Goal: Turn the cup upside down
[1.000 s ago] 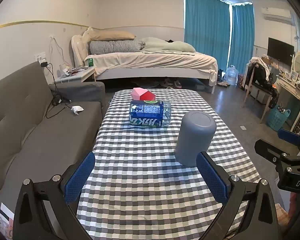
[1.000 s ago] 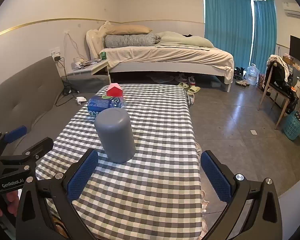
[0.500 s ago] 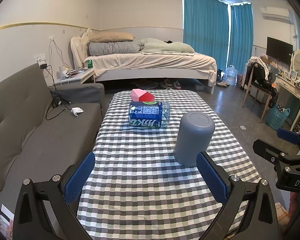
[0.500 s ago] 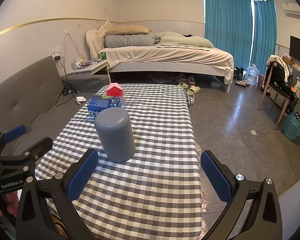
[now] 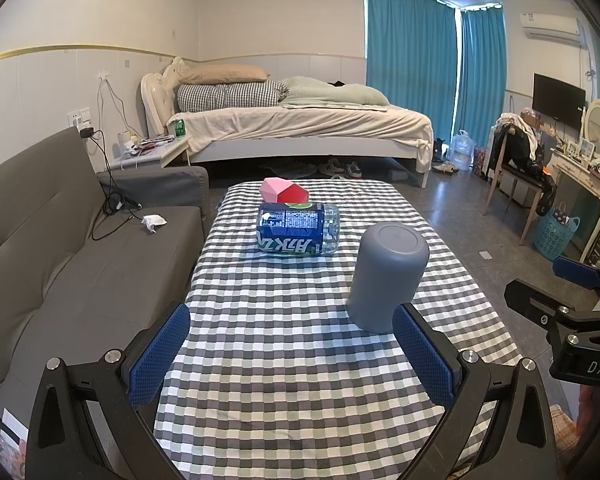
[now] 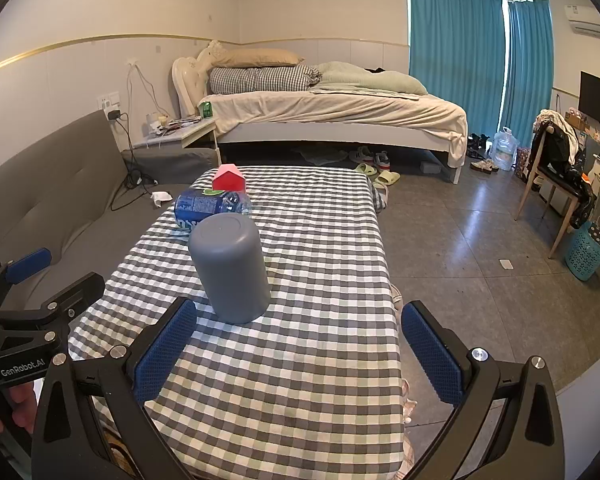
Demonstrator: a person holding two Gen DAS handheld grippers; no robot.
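Observation:
A grey cup (image 5: 388, 276) stands upside down, flat base up, on the checked tablecloth (image 5: 292, 360); it also shows in the right wrist view (image 6: 231, 267). My left gripper (image 5: 292, 354) is open and empty, near the table's front, with its right finger just in front of the cup. My right gripper (image 6: 298, 350) is open and empty, its left finger just in front of the cup. Each gripper shows at the edge of the other's view.
A blue-labelled plastic bottle (image 5: 296, 234) lies on its side beyond the cup, with a pink and red house-shaped box (image 5: 285, 191) behind it. A grey sofa (image 5: 60, 248) runs along the table's left. A bed (image 5: 300, 132) stands at the back.
Both grippers have drifted slightly; the cup stands where it was and both stay open.

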